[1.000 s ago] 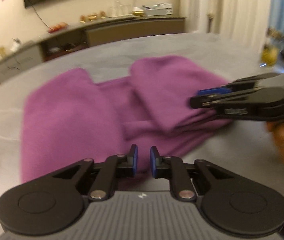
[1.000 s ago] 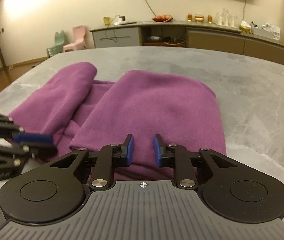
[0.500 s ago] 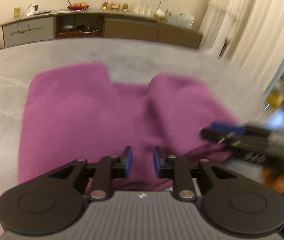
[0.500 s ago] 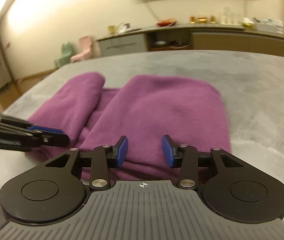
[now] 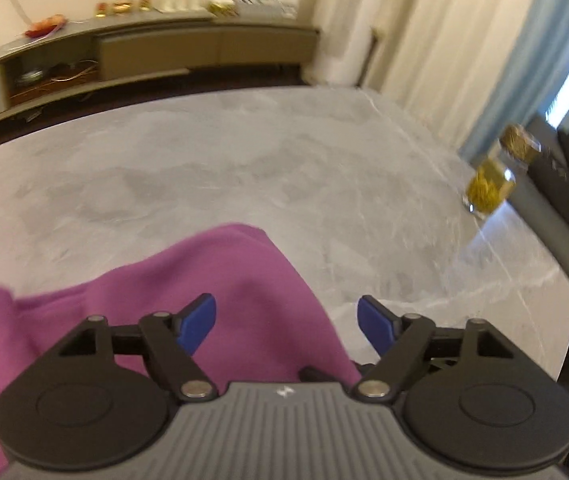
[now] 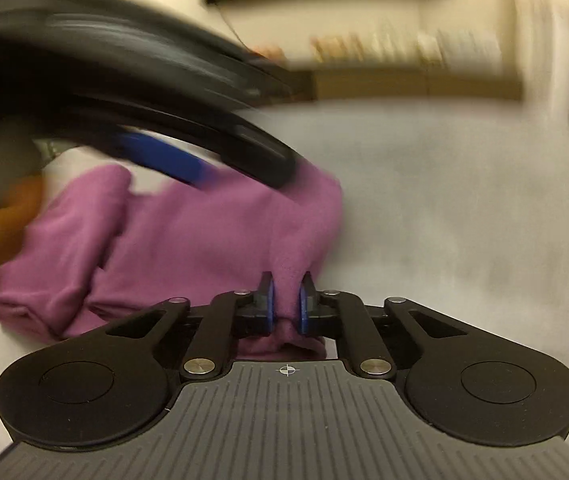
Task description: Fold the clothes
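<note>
Grey marbled surface (image 5: 268, 168) carrying soft purple fleece garment (image 6: 188, 240), partly folded.
Right tongs (image 6: 286, 304) pinching its near edge; left tongs (image 5: 286, 320) opening wide, empty, hovering just above garment's right fold.

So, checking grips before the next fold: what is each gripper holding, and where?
The right gripper pinches the purple garment's near edge. The left gripper, jaws opening, holds nothing.

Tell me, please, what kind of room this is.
Probably a living or dining room in a home. A long low sideboard with bottles and dishes runs along the wall, full-length curtains cover a window, and the purple garment lies on a grey marble-look table.
</note>
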The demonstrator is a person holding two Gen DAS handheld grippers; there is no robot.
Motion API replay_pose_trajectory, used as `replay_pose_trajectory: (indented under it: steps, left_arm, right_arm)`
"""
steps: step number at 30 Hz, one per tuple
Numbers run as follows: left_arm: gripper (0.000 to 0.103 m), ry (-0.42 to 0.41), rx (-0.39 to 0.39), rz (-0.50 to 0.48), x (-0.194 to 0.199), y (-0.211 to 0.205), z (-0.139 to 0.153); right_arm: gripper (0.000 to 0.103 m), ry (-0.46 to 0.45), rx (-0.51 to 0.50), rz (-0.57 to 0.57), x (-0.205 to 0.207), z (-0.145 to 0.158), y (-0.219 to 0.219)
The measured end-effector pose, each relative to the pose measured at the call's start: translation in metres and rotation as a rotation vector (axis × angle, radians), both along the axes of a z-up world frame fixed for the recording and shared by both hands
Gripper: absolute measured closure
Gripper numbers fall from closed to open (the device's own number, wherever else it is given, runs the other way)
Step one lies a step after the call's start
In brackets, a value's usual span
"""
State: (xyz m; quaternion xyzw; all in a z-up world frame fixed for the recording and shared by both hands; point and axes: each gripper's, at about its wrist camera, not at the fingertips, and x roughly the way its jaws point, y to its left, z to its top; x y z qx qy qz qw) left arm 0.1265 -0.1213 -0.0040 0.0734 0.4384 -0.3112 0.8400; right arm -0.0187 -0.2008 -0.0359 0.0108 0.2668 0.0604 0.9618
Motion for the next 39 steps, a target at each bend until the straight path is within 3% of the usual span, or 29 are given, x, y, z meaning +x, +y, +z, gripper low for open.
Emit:
replay_pose_trajectory:
  steps: [2,3,4,5,6,7,8,10,13,17,19,21,23,24,28,31,32,37,38,39]
  left_arm:
    - [0.019,0.014,0.051,-0.04,0.002,-0.004,-0.003]
    - [0.055,0.007,0.08,-0.046,0.002,-0.002,-0.005]
    - [0.085,0.001,0.123,-0.041,0.004,0.001,-0.008]
    - [0.091,0.002,0.128,-0.029,0.005,0.008,-0.007]
    - [0.091,0.006,0.12,-0.016,0.007,0.017,-0.006]
    - [0.091,-0.004,0.092,-0.002,0.005,0.028,0.0]
    - [0.092,-0.009,0.044,0.022,0.004,0.045,0.01]
    - [0.092,-0.014,-0.062,0.076,0.0,0.086,0.031]
    - [0.092,-0.03,-0.213,0.163,-0.01,0.159,0.06]
    - [0.091,0.1,-0.273,0.369,-0.007,0.259,0.012]
    - [0.087,0.145,-0.289,0.453,-0.006,0.29,-0.021]
    - [0.083,0.172,-0.421,0.5,-0.01,0.314,-0.041]
    - [0.082,0.18,-0.511,0.525,-0.015,0.326,-0.048]
    - [0.083,0.191,-0.527,0.532,-0.015,0.326,-0.049]
    - [0.083,0.171,-0.489,0.458,-0.022,0.303,-0.042]
    - [0.08,0.166,-0.506,0.424,-0.018,0.287,-0.042]
    - [0.078,0.168,-0.51,0.428,-0.012,0.283,-0.043]
    - [0.076,0.119,-0.496,0.441,0.003,0.272,-0.04]
    - [0.089,0.105,-0.492,0.443,0.005,0.27,-0.039]
    - [0.09,0.083,-0.487,0.46,-0.001,0.272,-0.039]
  right_arm:
    - [0.1,-0.121,-0.102,0.084,-0.016,0.01,0.02]
    - [0.1,-0.169,-0.145,0.123,-0.023,0.014,0.03]
    - [0.1,-0.207,-0.178,0.158,-0.029,0.016,0.038]
    - [0.1,-0.198,-0.173,0.171,-0.029,0.014,0.042]
    - [0.099,-0.189,-0.162,0.171,-0.028,0.011,0.043]
    - [0.09,-0.192,-0.145,0.171,-0.028,0.009,0.043]
    - [0.071,-0.208,-0.125,0.17,-0.029,0.01,0.042]
    - [0.044,-0.247,-0.083,0.19,-0.036,0.015,0.041]
    - [0.038,-0.298,-0.028,0.257,-0.047,0.024,0.043]
    - [0.037,-0.275,-0.013,0.363,-0.049,0.021,0.064]
    - [0.038,-0.233,-0.031,0.421,-0.039,0.015,0.087]
    - [0.043,-0.182,-0.099,0.468,-0.026,0.006,0.115]
    - [0.06,-0.131,-0.205,0.474,-0.014,-0.006,0.138]
    - [0.063,-0.102,-0.247,0.482,-0.005,-0.011,0.144]
    - [0.067,-0.082,-0.443,0.489,0.024,-0.012,0.131]
    - [0.065,-0.018,-0.524,0.371,0.049,-0.005,0.102]
    - [0.067,0.008,-0.526,0.356,0.053,-0.003,0.094]
    - [0.068,0.084,-0.278,0.268,0.048,0.013,0.064]
    - [0.068,0.089,-0.208,0.232,0.045,0.018,0.058]
    - [0.068,0.095,-0.136,0.197,0.042,0.022,0.051]
